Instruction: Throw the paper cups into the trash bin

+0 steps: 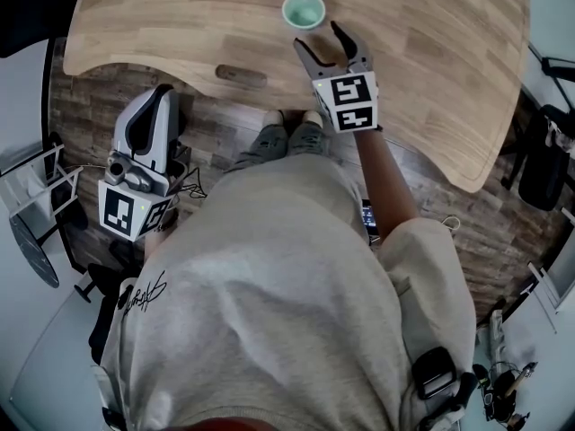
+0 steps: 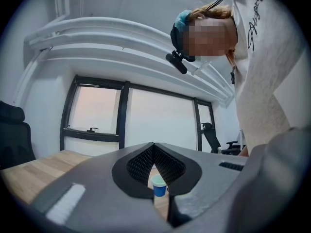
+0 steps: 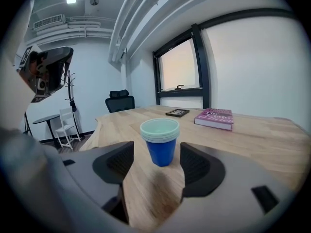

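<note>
My left gripper [image 1: 160, 97] hangs beside me, jaws together on nothing, out of the way. My right gripper [image 1: 320, 39] is spread wide, ready to straddle the paper cups [image 3: 160, 139], which stand stacked, upright and untouched just ahead on the table [image 1: 431, 52].

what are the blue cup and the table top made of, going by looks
Blue cup: probably paper, possibly thin plastic. It has a matte blue wall, a pale green inside and a thin rolled rim. The layered rims suggest several nested cups.
Table top: wood or wood-look laminate, with pale boards, visible grain and a smooth, low sheen.
</note>
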Motion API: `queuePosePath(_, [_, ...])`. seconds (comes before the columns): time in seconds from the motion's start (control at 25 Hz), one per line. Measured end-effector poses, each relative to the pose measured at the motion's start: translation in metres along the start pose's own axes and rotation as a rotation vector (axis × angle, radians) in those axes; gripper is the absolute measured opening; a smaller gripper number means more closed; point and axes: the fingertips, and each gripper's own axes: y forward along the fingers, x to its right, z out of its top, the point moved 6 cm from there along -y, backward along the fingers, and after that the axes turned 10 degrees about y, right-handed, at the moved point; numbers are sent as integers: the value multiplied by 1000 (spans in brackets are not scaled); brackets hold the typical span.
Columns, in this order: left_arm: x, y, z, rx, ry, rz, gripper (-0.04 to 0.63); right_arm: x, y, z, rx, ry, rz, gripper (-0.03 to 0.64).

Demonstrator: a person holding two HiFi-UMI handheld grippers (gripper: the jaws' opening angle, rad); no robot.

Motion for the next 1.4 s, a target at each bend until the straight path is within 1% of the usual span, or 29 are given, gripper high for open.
queuePosePath(0.56, [-1, -5, -3, -15, -7, 48, 3, 14, 29, -12, -61, -2, -21, 273])
queuePosePath(1.12, [-5, -12, -6, -24, -7, 92, 3, 15, 46, -12, -70, -29, -22, 273])
queuePosePath(1.4, [-3, -11, -7, -27, -9, 106, 3, 20, 51, -10, -77, -31, -42, 272])
